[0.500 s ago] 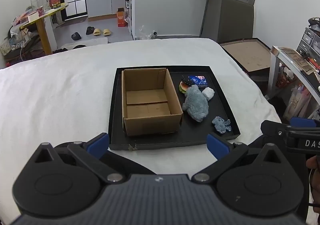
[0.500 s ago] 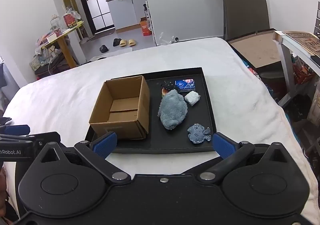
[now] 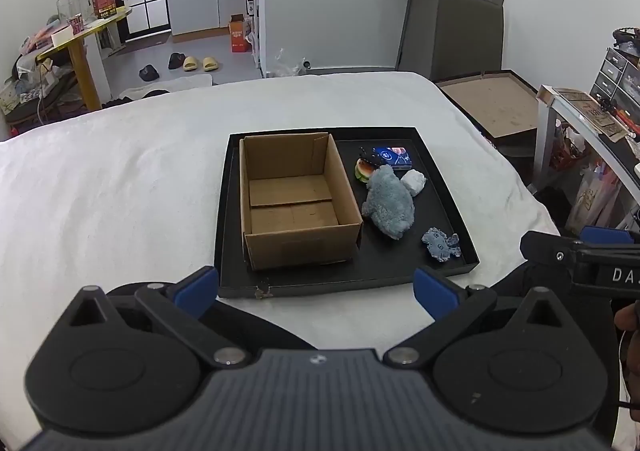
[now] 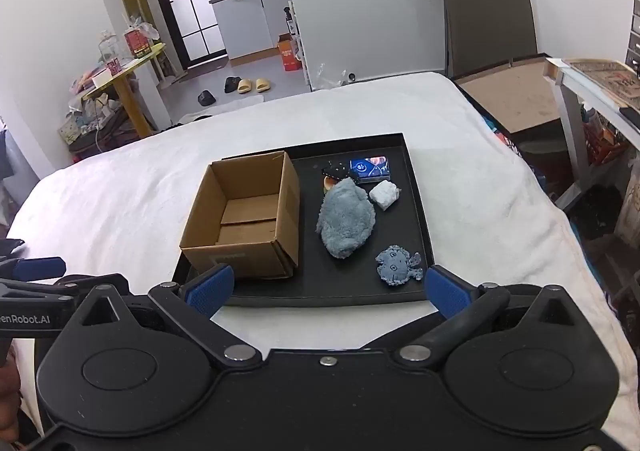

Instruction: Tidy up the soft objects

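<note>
Two grippers were held above the near edge of a white-covered bed (image 3: 120, 179), both tilted down toward a black tray (image 3: 224, 235). Furthest left, the left gripper (image 3: 316, 287) was seen with its blue pads spread wide and nothing between them. On the left side of the tray an open cardboard box (image 3: 296, 207) stood empty, its flaps folded flat inside. Beside the box, to its right, a large grey-blue plush toy (image 3: 390, 207) lay on the tray floor, with a small watermelon-coloured piece (image 3: 362, 171) and a dark studded item (image 3: 370, 159) at its far end, a blue packet (image 3: 394, 157) behind those, and a white wad (image 3: 414, 182) just beside it. Nearer the tray's right front corner a small blue octopus-like soft toy (image 3: 440, 245) was found lying alone. Furthest right, the right gripper (image 4: 326, 291) was likewise spread wide and empty. Nothing had yet been placed in the box, so the task was judged to be at its opening approach. A descent onto one soft item, probably the small toy nearest the right gripper, would be called for next, with the pads closed across its middle before a lift toward the box.
</note>
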### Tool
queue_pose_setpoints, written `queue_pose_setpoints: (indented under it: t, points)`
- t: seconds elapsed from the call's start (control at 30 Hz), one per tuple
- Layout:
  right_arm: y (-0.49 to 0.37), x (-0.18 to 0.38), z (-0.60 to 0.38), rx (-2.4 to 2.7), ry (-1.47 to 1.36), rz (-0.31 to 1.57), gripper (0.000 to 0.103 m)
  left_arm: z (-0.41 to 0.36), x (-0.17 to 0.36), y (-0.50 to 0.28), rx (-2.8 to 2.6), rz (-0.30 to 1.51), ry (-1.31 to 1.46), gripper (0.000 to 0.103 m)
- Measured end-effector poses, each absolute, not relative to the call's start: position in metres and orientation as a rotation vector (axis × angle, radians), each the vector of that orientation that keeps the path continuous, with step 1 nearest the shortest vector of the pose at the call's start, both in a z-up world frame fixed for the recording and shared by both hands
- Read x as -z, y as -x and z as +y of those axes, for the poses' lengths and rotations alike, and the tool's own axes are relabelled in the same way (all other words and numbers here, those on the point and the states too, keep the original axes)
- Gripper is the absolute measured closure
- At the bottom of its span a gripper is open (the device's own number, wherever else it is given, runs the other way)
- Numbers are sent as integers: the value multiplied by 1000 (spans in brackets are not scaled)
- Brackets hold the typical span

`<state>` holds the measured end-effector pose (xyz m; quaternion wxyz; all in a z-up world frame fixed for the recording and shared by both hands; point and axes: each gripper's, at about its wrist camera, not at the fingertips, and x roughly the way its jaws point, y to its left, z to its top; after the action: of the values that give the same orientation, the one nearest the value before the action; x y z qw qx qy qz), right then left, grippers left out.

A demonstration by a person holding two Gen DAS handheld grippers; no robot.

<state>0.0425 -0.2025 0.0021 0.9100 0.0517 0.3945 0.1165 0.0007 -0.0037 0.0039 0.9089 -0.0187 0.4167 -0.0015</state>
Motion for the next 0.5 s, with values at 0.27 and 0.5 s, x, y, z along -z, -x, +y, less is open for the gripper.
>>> queue_pose_setpoints:
  t: [0.27,0.5]
  points:
    - [-42,-4,-203,-225,-110,808,0,-1,2,2,-4,866,45,0]
    - [-43,-3,-202,-222,-105,819,0,-2,3,4,14,861,59,0]
